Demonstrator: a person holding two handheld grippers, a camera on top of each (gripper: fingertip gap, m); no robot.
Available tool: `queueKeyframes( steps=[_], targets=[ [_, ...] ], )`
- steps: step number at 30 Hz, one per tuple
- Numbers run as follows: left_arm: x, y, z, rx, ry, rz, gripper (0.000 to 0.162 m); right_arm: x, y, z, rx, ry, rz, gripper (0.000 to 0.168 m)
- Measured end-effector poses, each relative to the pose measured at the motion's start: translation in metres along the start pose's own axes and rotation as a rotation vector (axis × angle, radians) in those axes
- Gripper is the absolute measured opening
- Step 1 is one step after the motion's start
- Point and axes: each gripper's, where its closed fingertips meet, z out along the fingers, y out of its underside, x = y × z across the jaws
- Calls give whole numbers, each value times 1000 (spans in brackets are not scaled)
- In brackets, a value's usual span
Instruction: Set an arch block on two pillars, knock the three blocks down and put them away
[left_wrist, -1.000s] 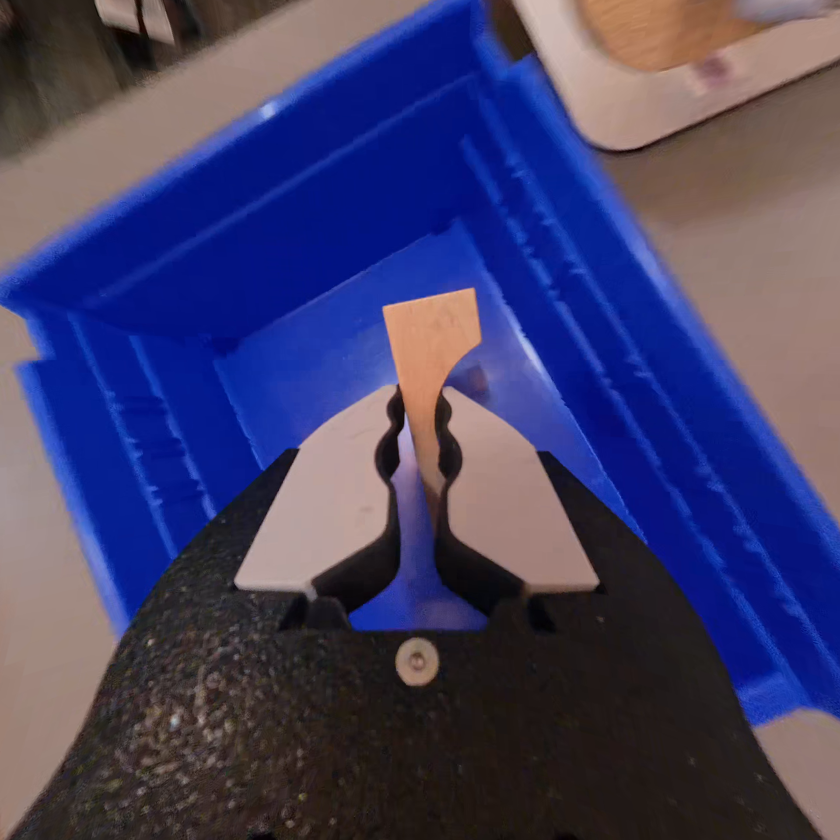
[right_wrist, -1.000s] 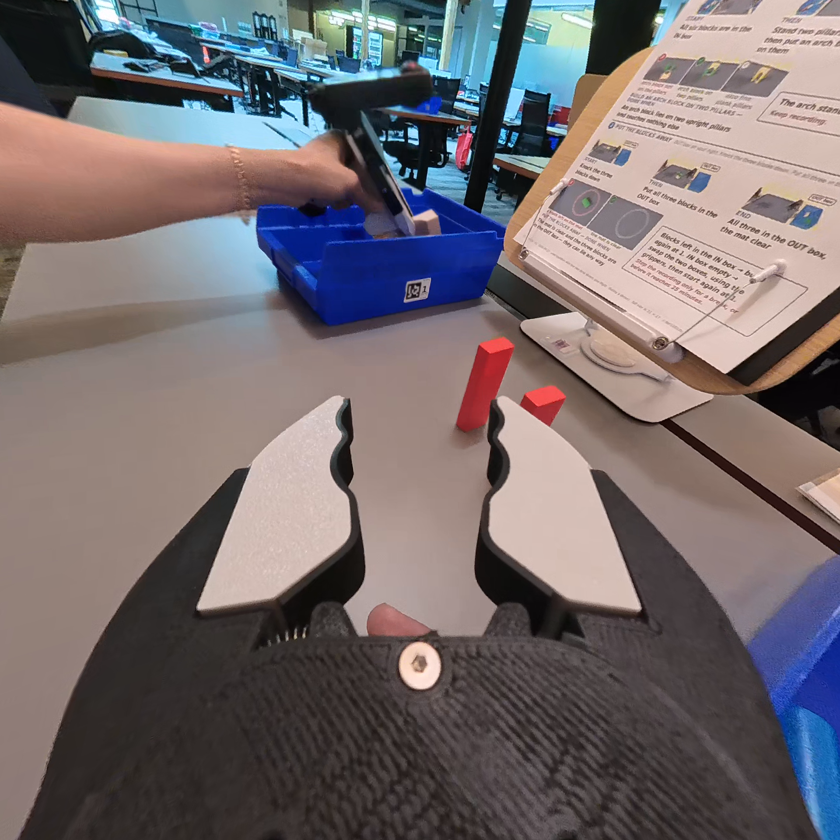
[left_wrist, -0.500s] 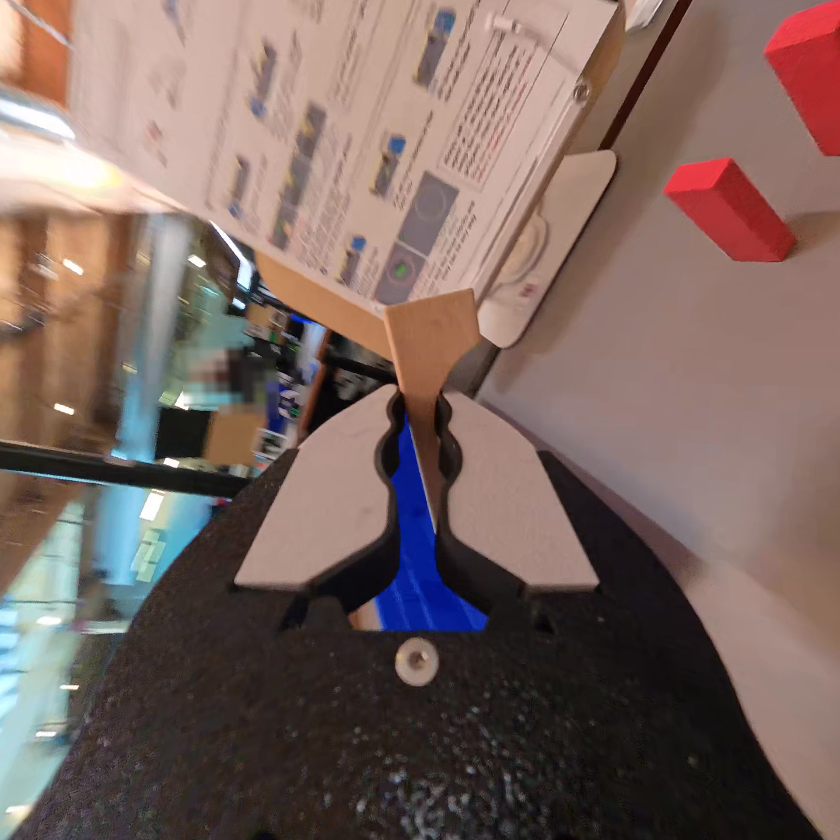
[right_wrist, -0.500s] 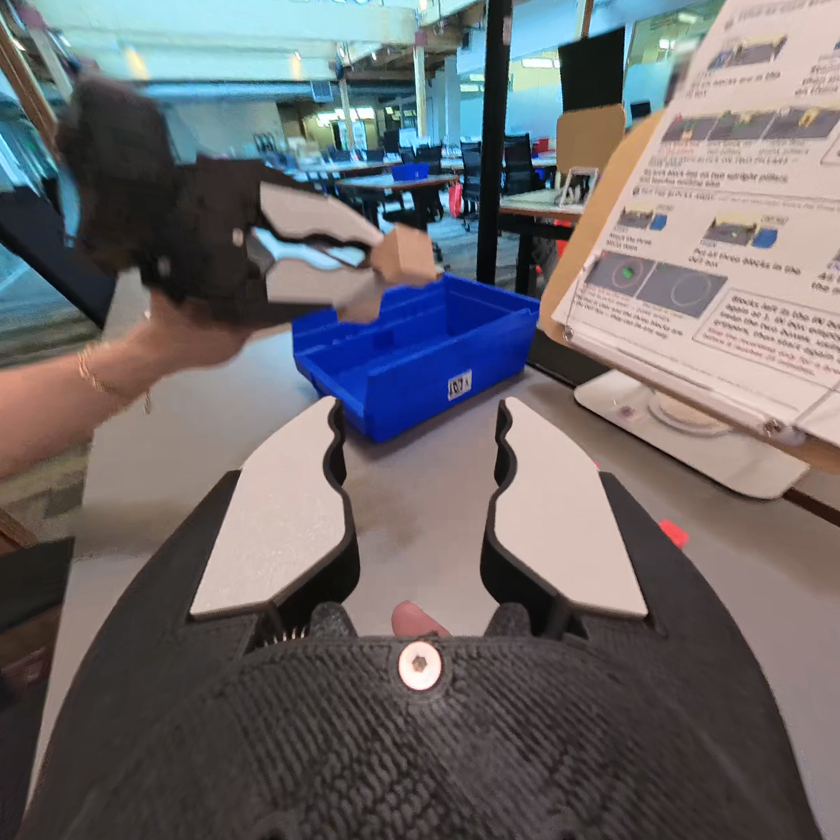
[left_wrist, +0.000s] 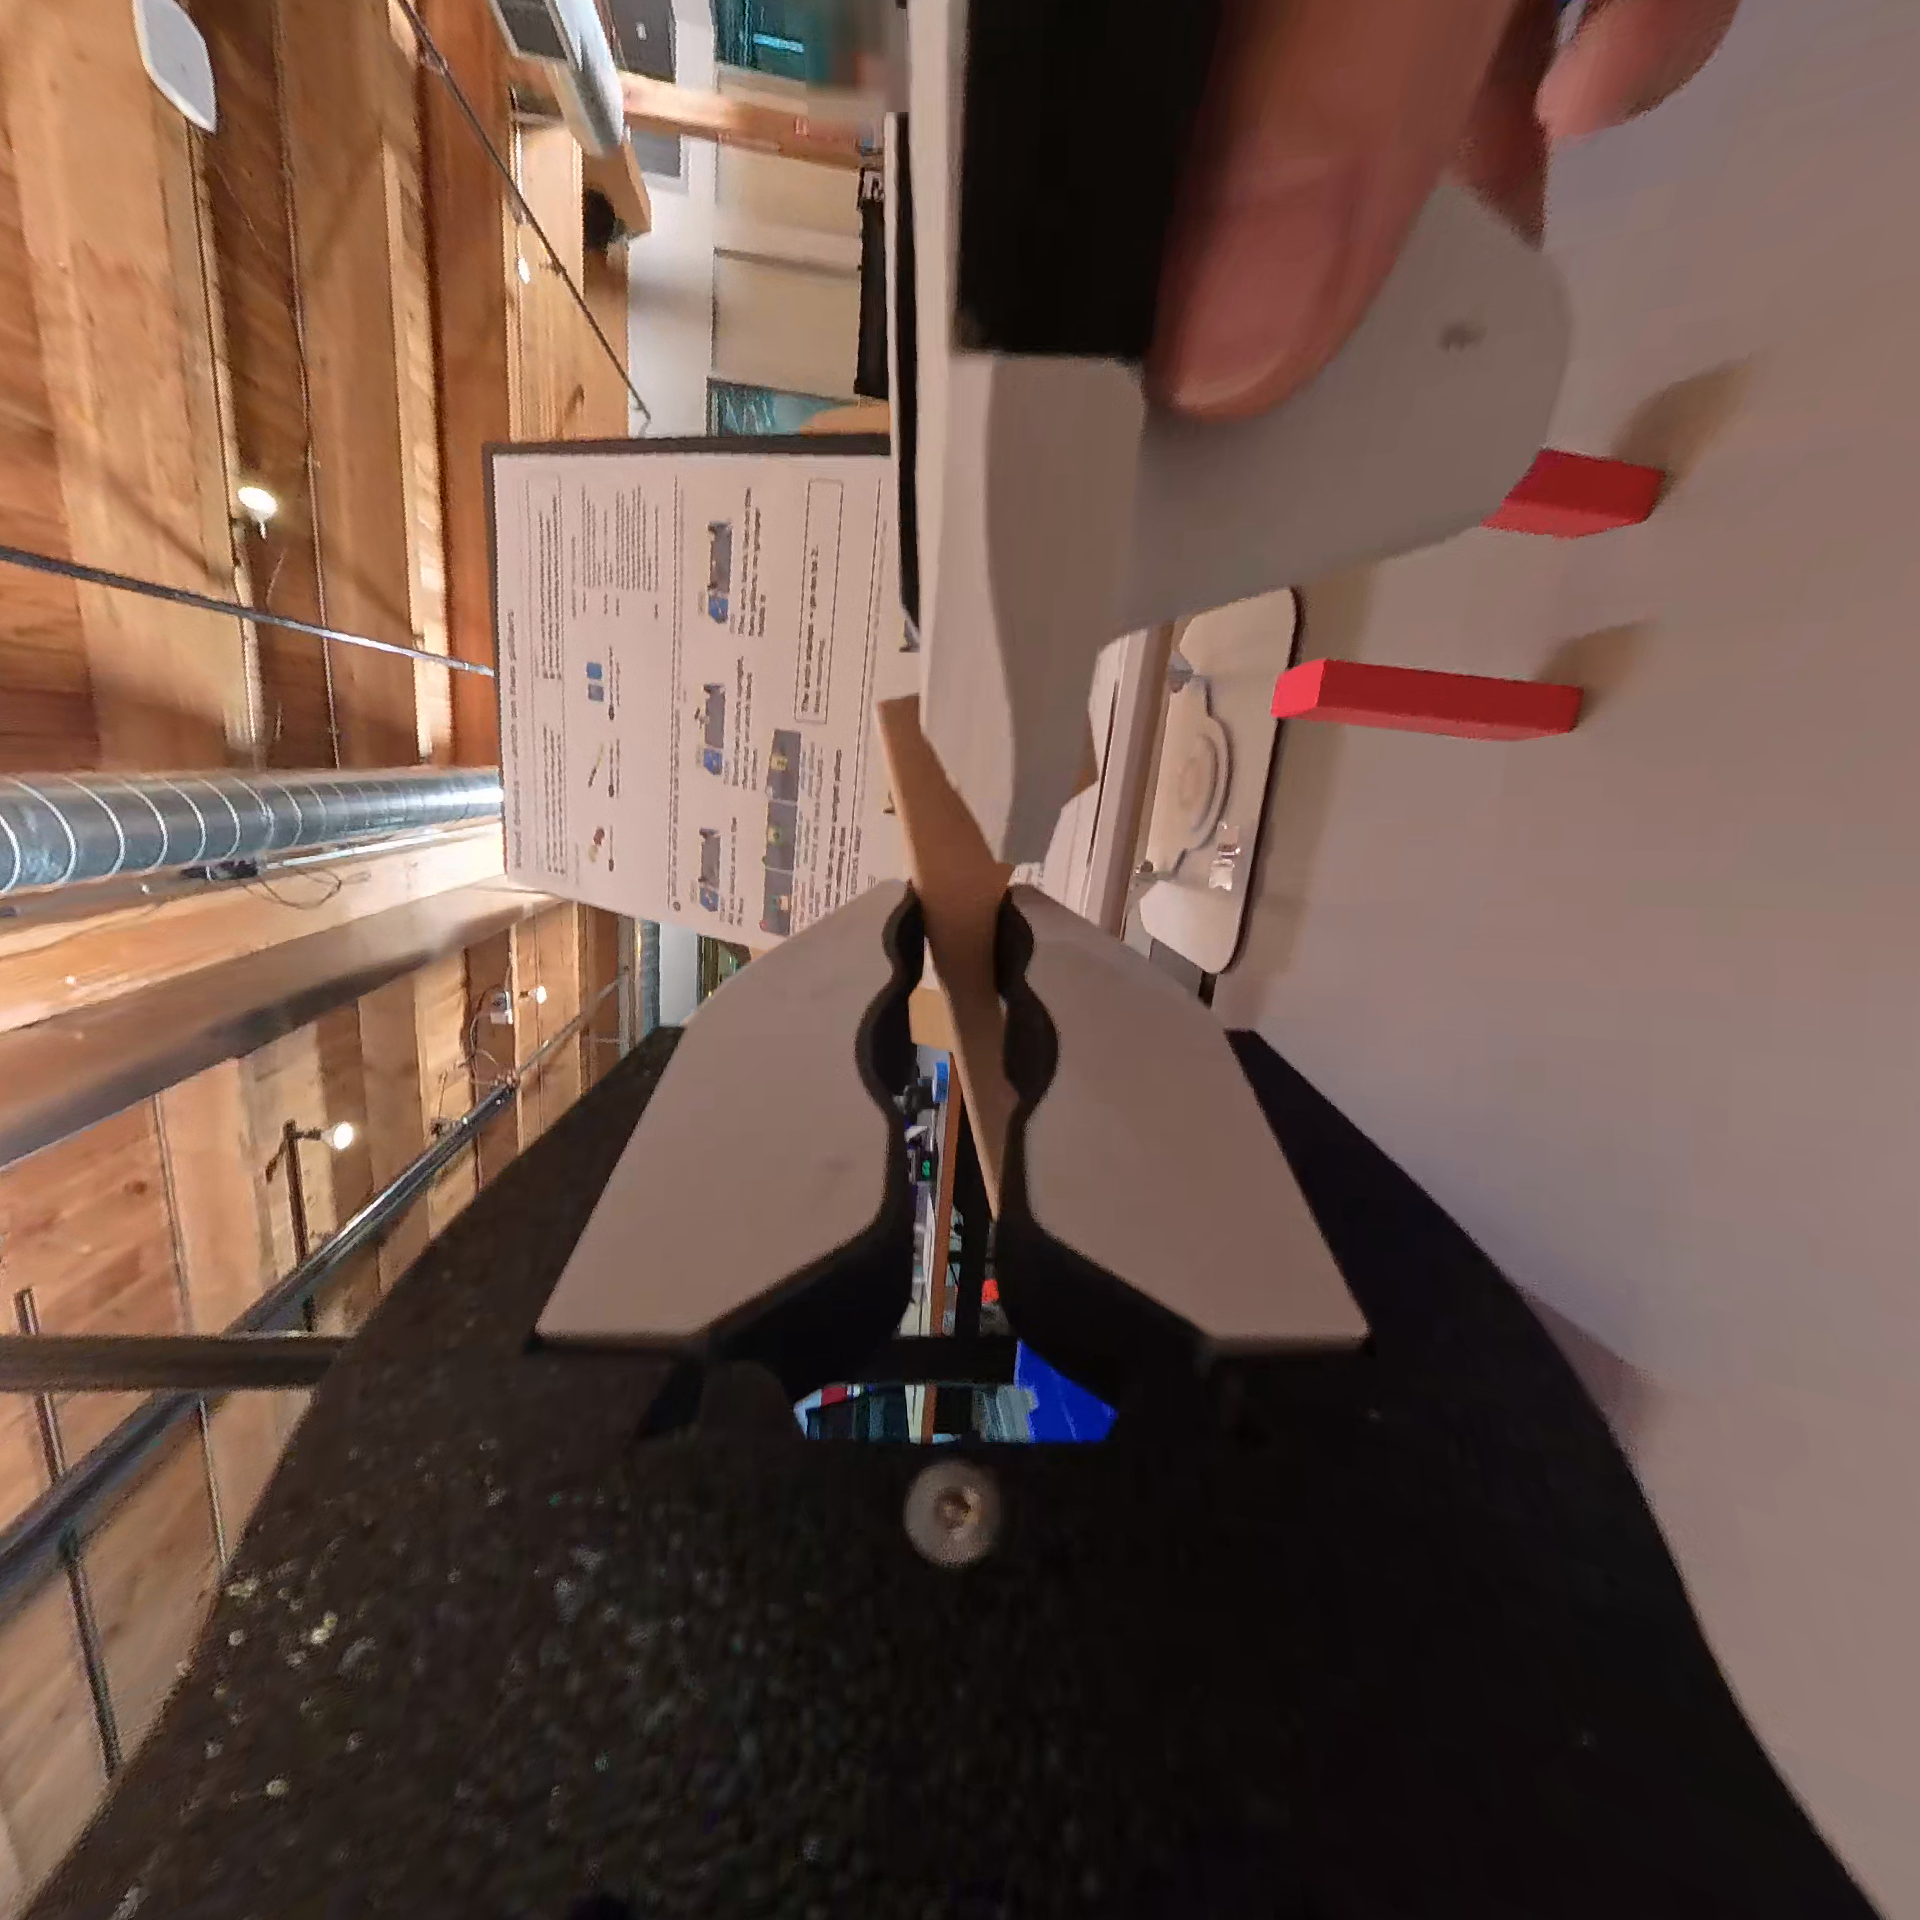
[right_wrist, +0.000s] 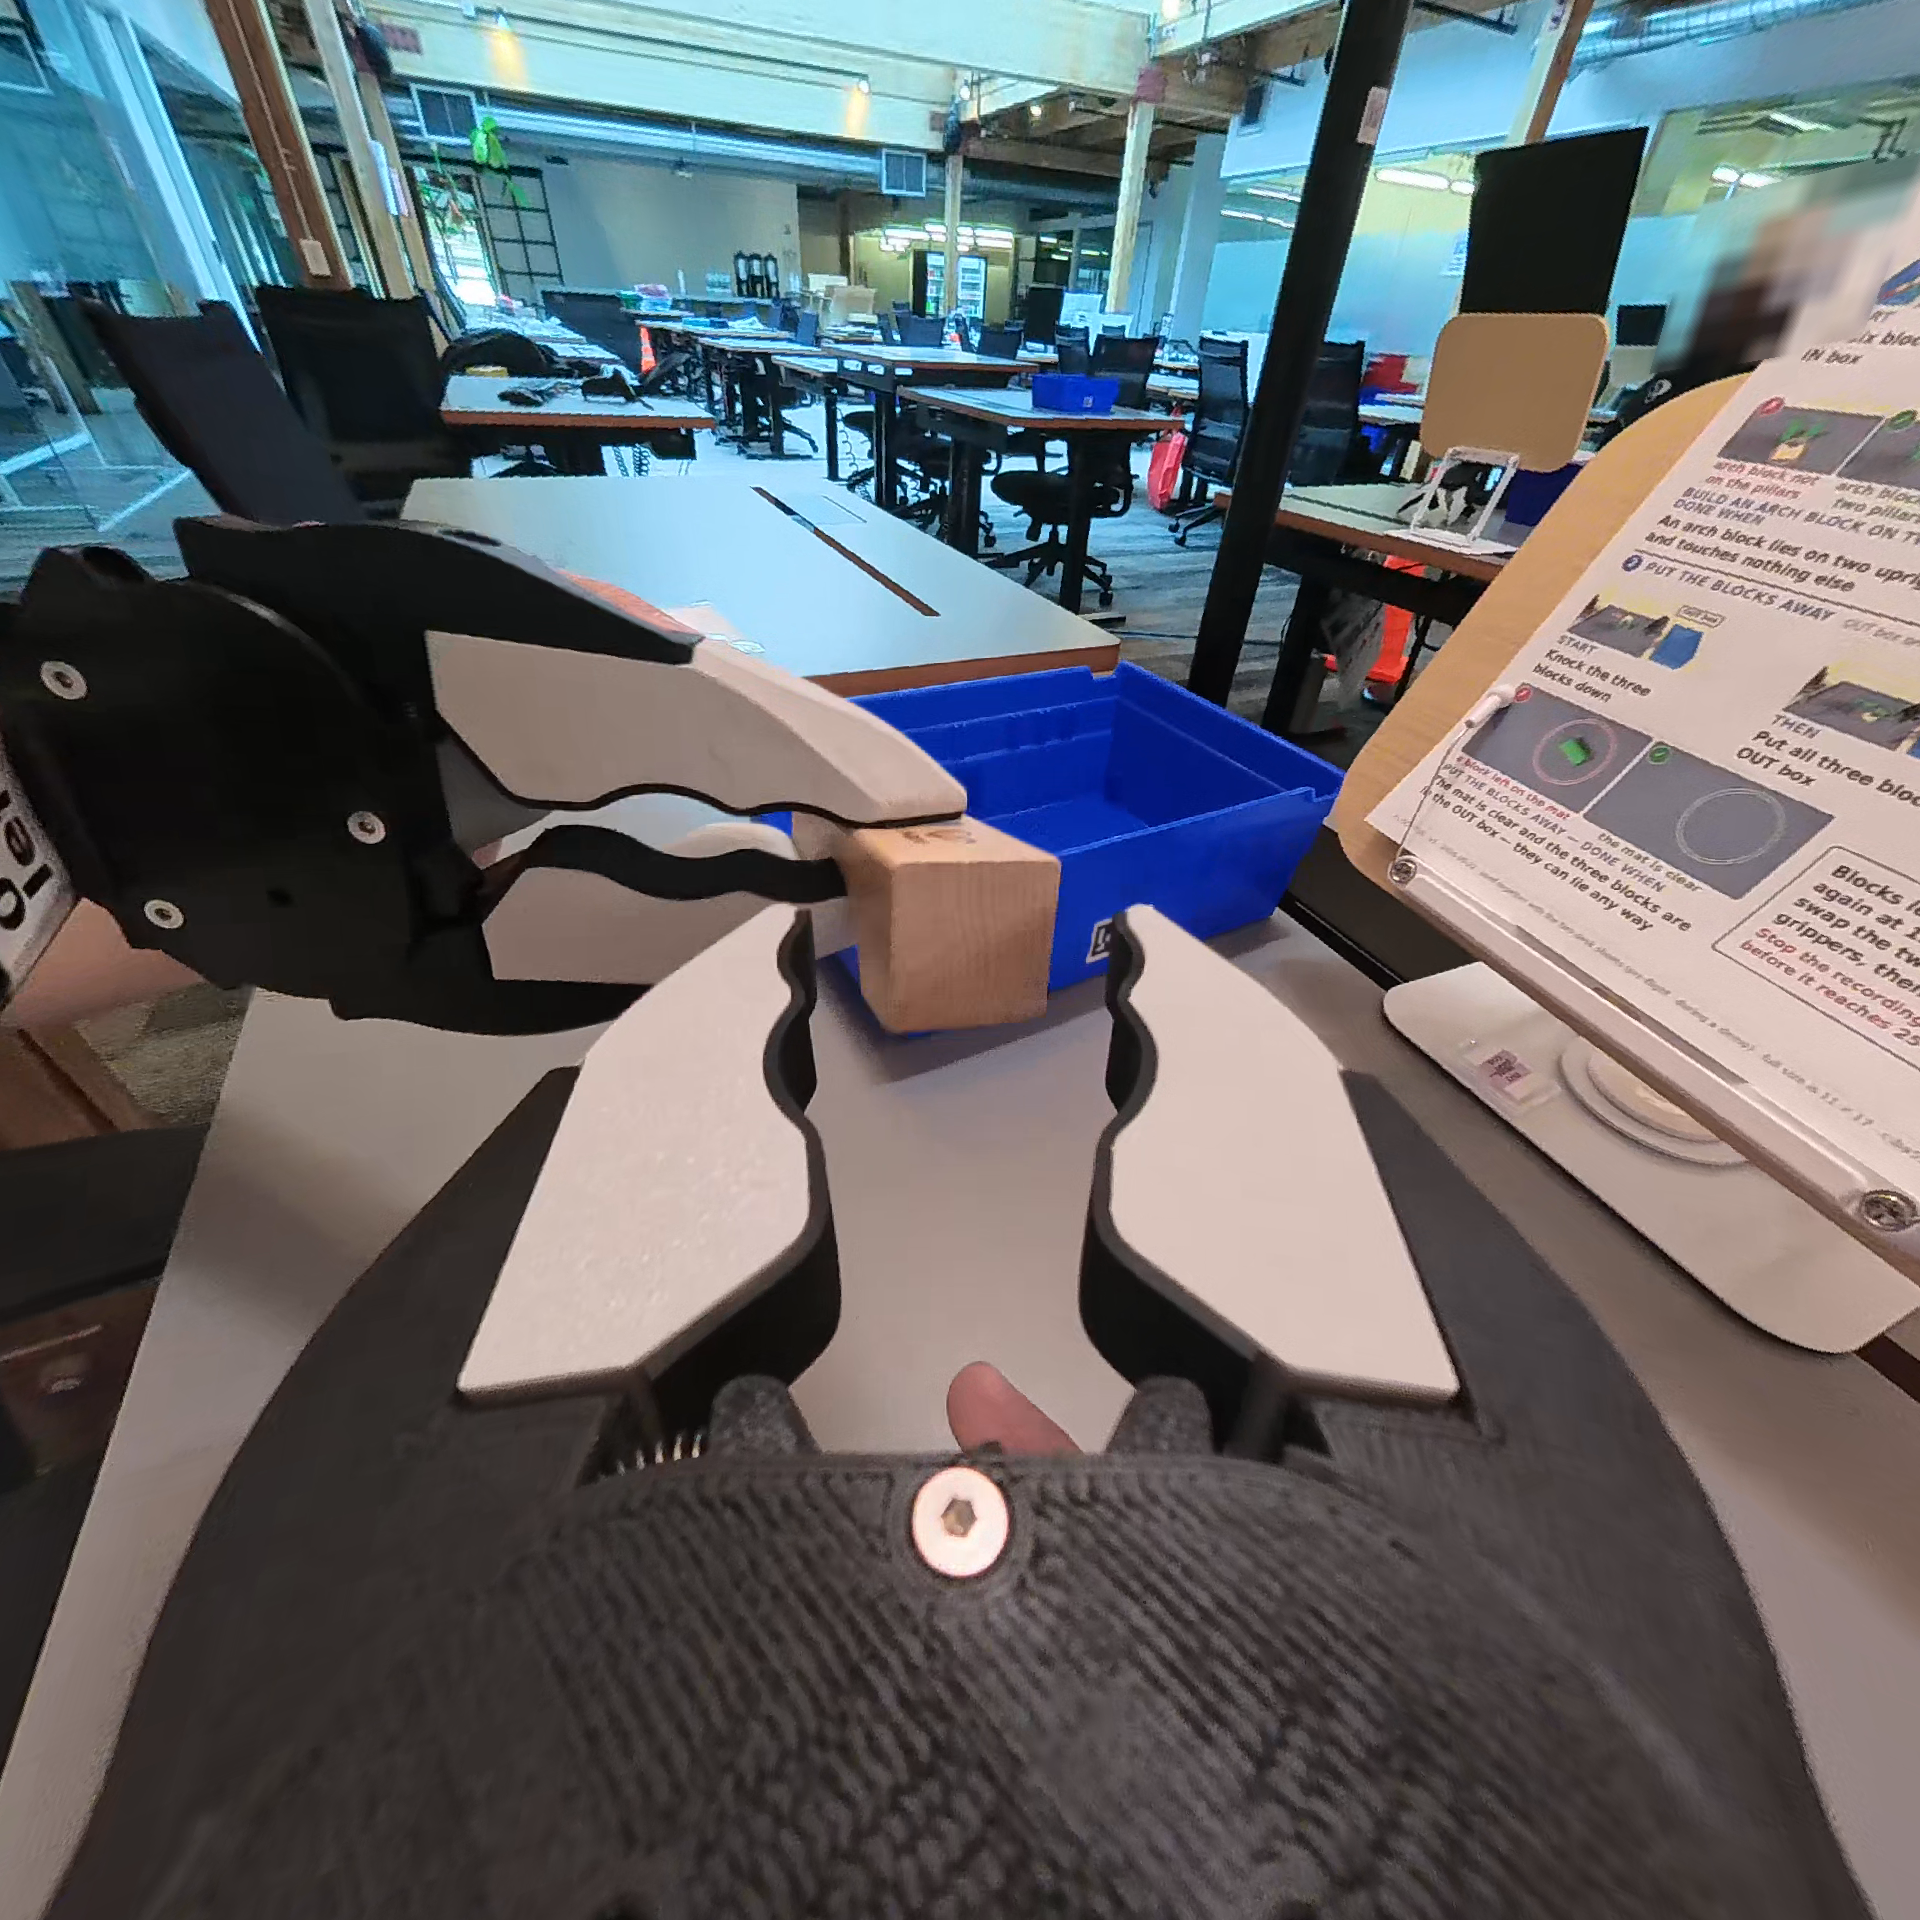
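Two grippers, one wooden block, two red blocks, one blue bin, one instruction stand. The left gripper (right_wrist: 883, 831) is turned on its side, jaws narrow and clamped on the wooden block (right_wrist: 961, 935), which sticks out past the tips with its long axis roughly level, held in the air over the table (right_wrist: 935, 1195) in front of the bin (right_wrist: 1195, 831). The right gripper (right_wrist: 956, 1029) sits just below and before it, jaws wide apart, holding nothing. Both red blocks (left_wrist: 1423, 701) (left_wrist: 1574, 494) stand upright on the table near the stand (right_wrist: 1714, 727).
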Motion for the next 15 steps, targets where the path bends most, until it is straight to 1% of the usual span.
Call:
queueKeyframes(
  steps=[1, 5, 9, 12, 14, 15],
  targets=[
    [1, -3, -1, 10, 4, 8, 12, 0, 1, -1, 2, -1, 2, 53],
    [8, -12, -2, 45, 31, 14, 12, -4, 3, -5, 5, -32, -9, 38],
    [12, -18, -3, 84, 74, -39, 13, -5, 5, -10, 14, -59, 5, 36],
    [13, -27, -6, 155, 126, -115, 14, -8, 0, -20, 70, -88, 4, 35],
    [13, -33, -9, 201, 183, -156, 19, -6, -1, -27, 85, -62, -27, 35],
    [12, -36, -10, 227, 227, -190, 27, -4, -2, -31, 83, -48, -44, 35]
  ],
)
